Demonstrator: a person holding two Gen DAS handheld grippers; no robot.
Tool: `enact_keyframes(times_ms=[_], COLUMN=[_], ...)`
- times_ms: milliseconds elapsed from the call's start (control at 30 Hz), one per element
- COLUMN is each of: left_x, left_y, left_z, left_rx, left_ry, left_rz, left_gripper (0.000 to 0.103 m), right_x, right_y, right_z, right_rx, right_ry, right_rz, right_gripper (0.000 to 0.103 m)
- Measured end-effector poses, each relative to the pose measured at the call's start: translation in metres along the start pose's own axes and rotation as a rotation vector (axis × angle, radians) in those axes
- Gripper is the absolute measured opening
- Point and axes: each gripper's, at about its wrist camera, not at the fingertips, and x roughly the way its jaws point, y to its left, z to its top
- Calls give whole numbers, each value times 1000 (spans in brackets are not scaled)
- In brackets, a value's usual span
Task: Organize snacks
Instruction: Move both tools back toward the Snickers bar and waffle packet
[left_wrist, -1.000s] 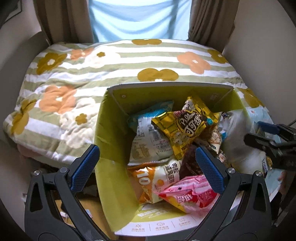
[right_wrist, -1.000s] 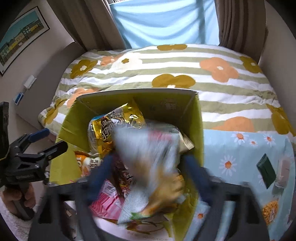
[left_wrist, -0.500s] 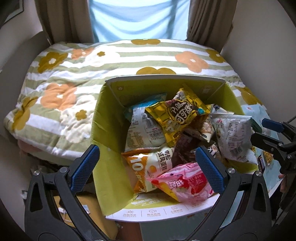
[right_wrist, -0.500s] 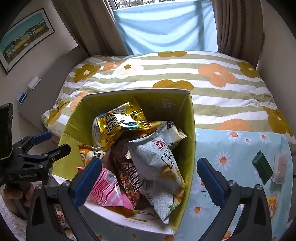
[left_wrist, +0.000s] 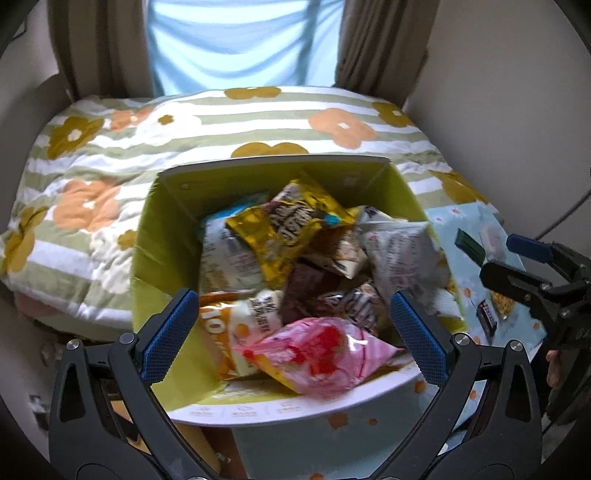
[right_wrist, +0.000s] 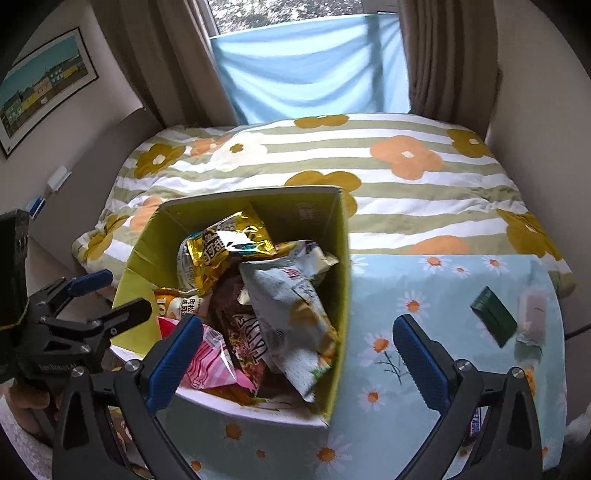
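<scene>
Since a second ago the white-and-green bag (right_wrist: 291, 314) has left your right gripper (right_wrist: 297, 354) and now lies in the box (right_wrist: 336, 295), leaning against its right wall; that gripper has backed off, and its fingers are spread wide with nothing between them. Your left gripper (left_wrist: 291, 332) has its fingers wide and empty too, hanging over the near edge of the box.

The yellow-green box sits centre frame in both views, on the daisy-print tabletop (right_wrist: 436, 295), stuffed with packs: a gold bag (left_wrist: 291, 229) on top toward the back, a pink bag (left_wrist: 317, 354) at the front, an orange-and-white bag (left_wrist: 236, 328) lower left, and a brown pack (right_wrist: 247, 339) in the middle.

In the right wrist view, right of frame, a dark green packet (right_wrist: 493, 315) and a pale wrapped snack (right_wrist: 532, 314) lie on the cloth, well apart from the box. The flowered bed (right_wrist: 406, 166) fills the background.
</scene>
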Motion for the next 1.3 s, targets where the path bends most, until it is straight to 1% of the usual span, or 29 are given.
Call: enact_keyframes(times_ms=[67,167,233,333,433,533,600,700,800,900,1033,1133,1300], left_x=[-4,-12,-15,-21,-23,-18,-10,4,20,40,69,90,123], left_y=[-9,-27,-42,-72,-113,-154,-185,-231,-270,-300,-328,-341,-354], left_z=[-1,0,0,-2,-4,-7,-10,-17,-26,-36,-52,-63,-79], left_rx=[8,24,37,49,66,71,83,100,102,87,37,-2,-37], left_ry=[-5,-19,-27,-43,-57,-46,-28,0,32,74,137,177,247], left_rz=[-7,-14,-4,-23,-30,-57,-81,-93,-99,-95,-80,-62,-32], left_gripper=[103,103,103,103,103,103,103,103,103,103,102,101,86], right_x=[-9,-28,-39,-60,-80,-102,-114,-124,-126,-122,-106,-92,-65], right_y=[-8,-24,-35,-63,-95,-129,-154,-188,-220,-247,-281,-296,-311], right_z=[-1,-3,-5,-9,-16,-26,-33,-42,-51,-59,-72,-82,-95], right_rx=[15,33,39,37,40,62,80,101,115,124,130,130,100], right_ry=[-15,-49,-69,-95,-111,-132,-146,-140,-118,-87,-26,11,70], right_rz=[5,-10,-15,-27,-41,-72,-96,-121,-106,-78,-46,-29,-20], right_gripper=[102,102,102,102,102,102,102,102,102,102,102,102,102])
